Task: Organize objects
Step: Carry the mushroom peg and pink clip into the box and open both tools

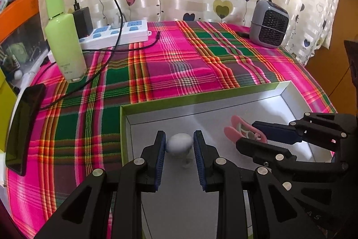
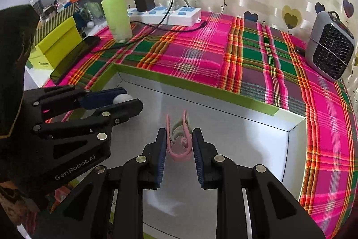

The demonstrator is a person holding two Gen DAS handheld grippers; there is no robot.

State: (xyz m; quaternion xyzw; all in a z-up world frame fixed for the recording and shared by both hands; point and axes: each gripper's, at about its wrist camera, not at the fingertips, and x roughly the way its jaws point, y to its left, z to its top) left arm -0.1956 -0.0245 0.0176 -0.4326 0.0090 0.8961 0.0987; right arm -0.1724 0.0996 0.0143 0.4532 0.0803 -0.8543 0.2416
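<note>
Over the green-rimmed box (image 1: 223, 94) on the plaid-covered desk (image 1: 179, 64), the left hand-held gripper (image 1: 179, 143) clamps a small white ball (image 1: 180, 142) and the right hand-held gripper (image 2: 179, 145) a pink clip (image 2: 179, 149); both objects look ready to set down inside, neither yet released

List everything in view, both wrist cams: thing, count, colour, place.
box: 1, green rim, white inside, front of table
ball: 1, white, in left hand-held gripper over box
clip: 1, pink, in right hand-held gripper over box
bottle: 1, light green, upright, back left
power strip: 1, white and blue, back, by curtain
charger: 1, black, plugged into strip
phone: 1, black, left edge
fan: 1, grey, back right
tablecloth: 1, pink-green plaid
left hand-held gripper: black, shut on ball
right hand-held gripper: black, shut on clip
</note>
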